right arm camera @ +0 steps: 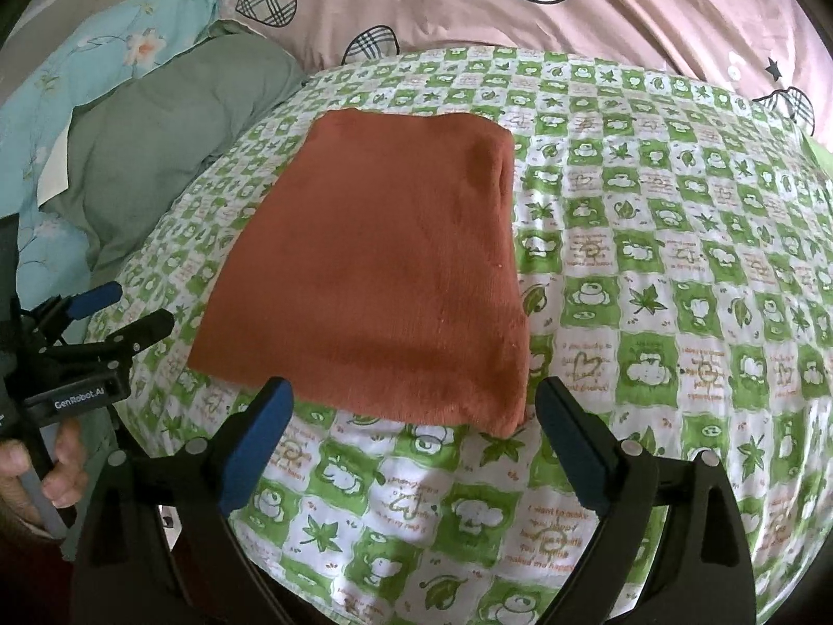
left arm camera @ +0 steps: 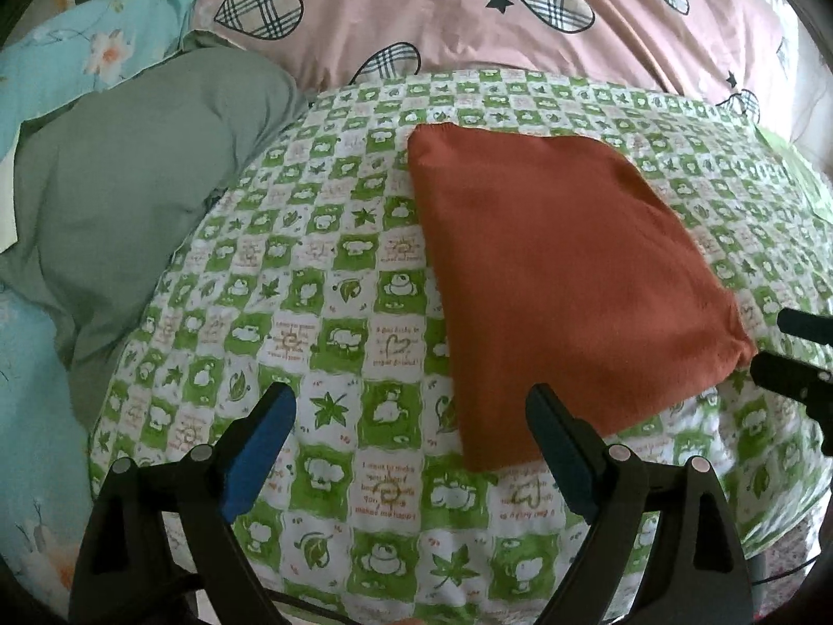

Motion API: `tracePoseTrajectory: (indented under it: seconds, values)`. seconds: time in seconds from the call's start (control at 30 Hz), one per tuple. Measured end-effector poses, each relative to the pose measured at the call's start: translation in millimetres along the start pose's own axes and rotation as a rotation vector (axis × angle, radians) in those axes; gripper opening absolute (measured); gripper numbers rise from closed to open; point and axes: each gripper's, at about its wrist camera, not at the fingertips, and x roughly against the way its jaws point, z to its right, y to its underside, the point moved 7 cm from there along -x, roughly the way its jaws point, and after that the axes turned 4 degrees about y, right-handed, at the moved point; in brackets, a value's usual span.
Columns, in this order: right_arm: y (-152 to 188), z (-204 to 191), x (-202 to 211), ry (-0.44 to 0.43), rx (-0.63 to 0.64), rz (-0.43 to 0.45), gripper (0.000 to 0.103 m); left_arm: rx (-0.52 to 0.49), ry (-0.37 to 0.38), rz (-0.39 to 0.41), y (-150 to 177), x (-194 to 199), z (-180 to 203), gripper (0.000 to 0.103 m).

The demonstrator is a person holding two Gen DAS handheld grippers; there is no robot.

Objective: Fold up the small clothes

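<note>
Between the blue-padded fingers of the left gripper (left arm camera: 411,406) lies only checked cloth; its jaws stand wide apart and hold nothing. Just ahead of it and off to its right rests the folded rust-orange garment (left arm camera: 562,281), flat on the green-and-white checked sheet (left arm camera: 291,312), its near corner close to the gripper's right finger without touching it. Beyond the garment's right corner the tips of the right gripper poke into the left gripper's view.

Seen from its own camera, the right gripper (right arm camera: 416,406) is likewise spread wide and empty. The garment (right arm camera: 375,271) sits directly in front of it, slightly to its left; the near folded edge lies just ahead of the fingertips, and the pads do not press on it. The cloth forms a neat, roughly four-sided packet with a thick folded edge along its right side.

Off to the right gripper's left, the left gripper shows as a black tool with a hand (right arm camera: 47,474) wrapped around its handle.

Farther out, past the checked sheet, a grey-green pillow (left arm camera: 130,182) lies to the left. Behind it is pale blue flowered bedding (left arm camera: 78,52), and across the far side stretches a pink quilt (left arm camera: 468,15) printed with plaid hearts and small stars.
</note>
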Motion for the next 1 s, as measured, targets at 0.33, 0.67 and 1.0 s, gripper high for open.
tracePoseTrajectory:
  seconds: [0.33, 0.67, 1.0]
  values:
    - [-7, -3, -11, -0.004, 0.016, -0.019, 0.095, 0.004, 0.005, 0.036, -9, 8, 2, 0.091]
    - [-25, -4, -16, 0.000, 0.011, -0.009, 0.095, 0.032, 0.045, 0.032, -12, 6, 0, 0.091]
    - [-62, 20, -41, -0.072, -0.041, 0.018, 0.095, 0.065, 0.044, 0.025, -32, -15, -4, 0.091]
